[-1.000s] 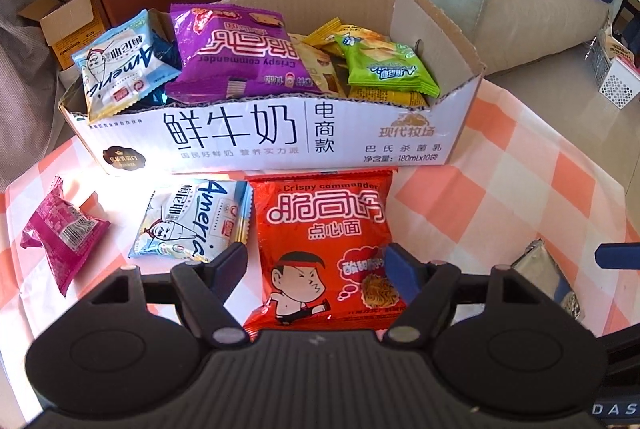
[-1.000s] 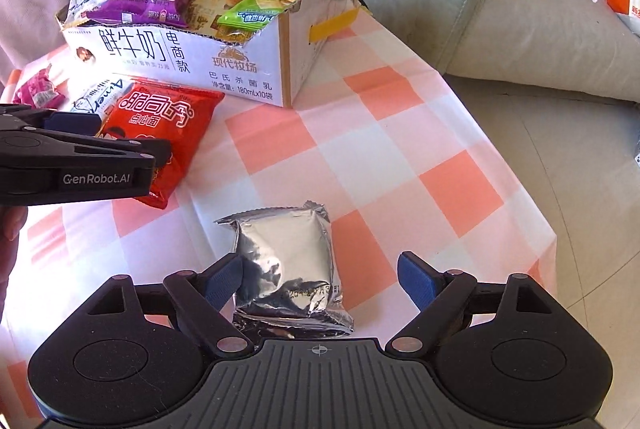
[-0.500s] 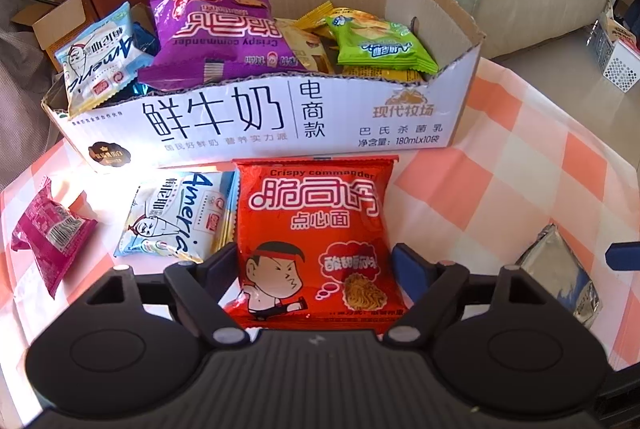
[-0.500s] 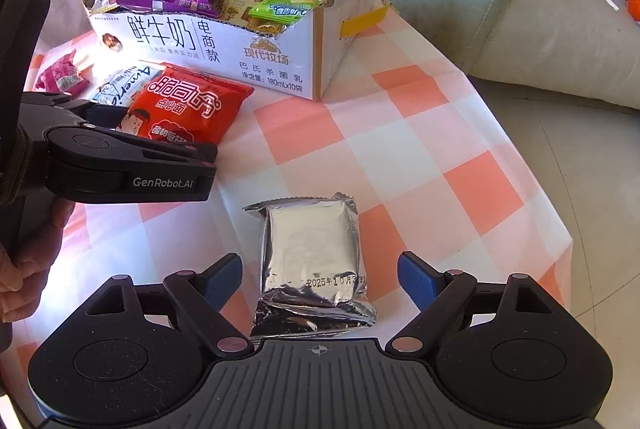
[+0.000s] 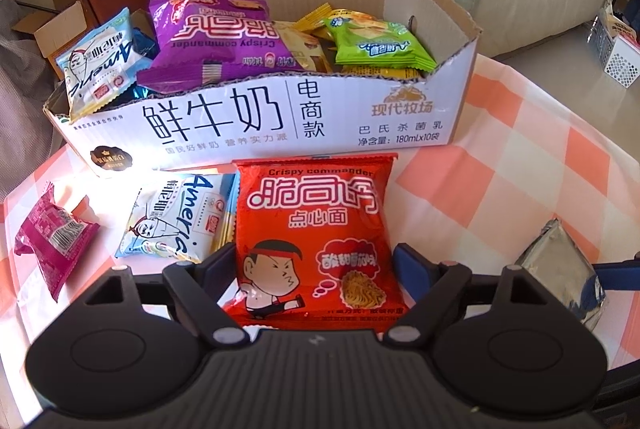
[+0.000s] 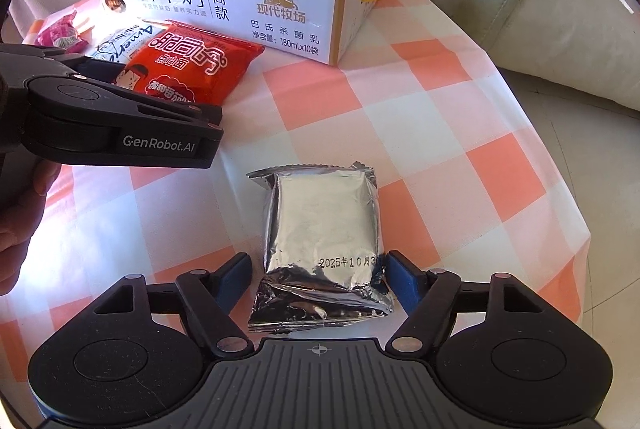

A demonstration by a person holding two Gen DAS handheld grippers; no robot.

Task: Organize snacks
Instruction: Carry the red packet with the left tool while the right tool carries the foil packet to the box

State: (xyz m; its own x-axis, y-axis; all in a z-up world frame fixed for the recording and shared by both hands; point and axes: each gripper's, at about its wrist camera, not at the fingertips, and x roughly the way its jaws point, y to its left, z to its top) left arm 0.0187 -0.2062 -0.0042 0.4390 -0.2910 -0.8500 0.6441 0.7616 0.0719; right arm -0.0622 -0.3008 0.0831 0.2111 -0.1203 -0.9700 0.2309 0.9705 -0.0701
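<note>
The right tool [image 6: 318,275] has just been closing around the silver packet [image 6: 324,245], its right pad touching, not yet clamped. The left tool [image 5: 314,267] stands apart, straddling the red packet [image 5: 316,241]. Next, I judge: squeeze, lift, and carry both to the far box [image 5: 256,125].

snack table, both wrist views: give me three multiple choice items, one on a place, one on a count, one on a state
1. Where is the red noodle snack packet?
A. inside the box
B. on the tablecloth before the white cardboard box
C. on the floor

2. How many packets lie on the checked tablecloth outside the box?
A. two
B. four
C. six

3. What sits between the right gripper jaws?
A. silver foil packet
B. green packet
C. nothing

Key: 1 B, it lies flat at the box's front wall; 2 B, pink, pale blue, red, silver; 3 A, foil lies between the blue pads.
</note>
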